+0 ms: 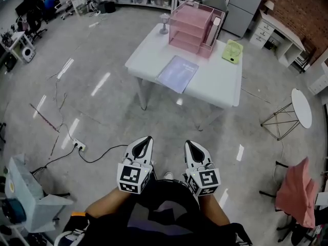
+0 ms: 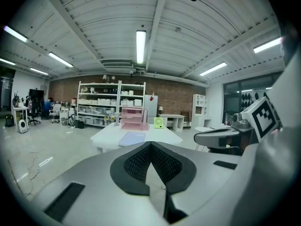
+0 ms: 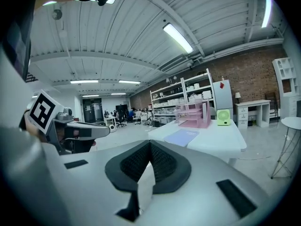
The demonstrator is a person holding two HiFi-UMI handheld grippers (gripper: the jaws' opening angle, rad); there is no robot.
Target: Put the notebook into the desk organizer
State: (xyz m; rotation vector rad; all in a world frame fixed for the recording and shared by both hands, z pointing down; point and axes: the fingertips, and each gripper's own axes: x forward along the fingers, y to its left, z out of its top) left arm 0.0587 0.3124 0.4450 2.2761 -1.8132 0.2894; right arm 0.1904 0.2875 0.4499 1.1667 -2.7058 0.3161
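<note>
The notebook [image 1: 178, 74], thin and pale lilac-blue with cover print too small to read, lies flat on the white desk [image 1: 220, 86], just in front of the pink organizer [image 1: 190, 27]. The left tongs [image 1: 147, 140] and right tongs [image 1: 189, 144] are closed and empty, well short of the desk, over the grey floor [image 1: 102, 101]. Shelves [image 2: 111, 102] stand behind.

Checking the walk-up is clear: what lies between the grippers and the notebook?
Only bare floor, then the table's near edge before the notebook; the head view shows it.
</note>
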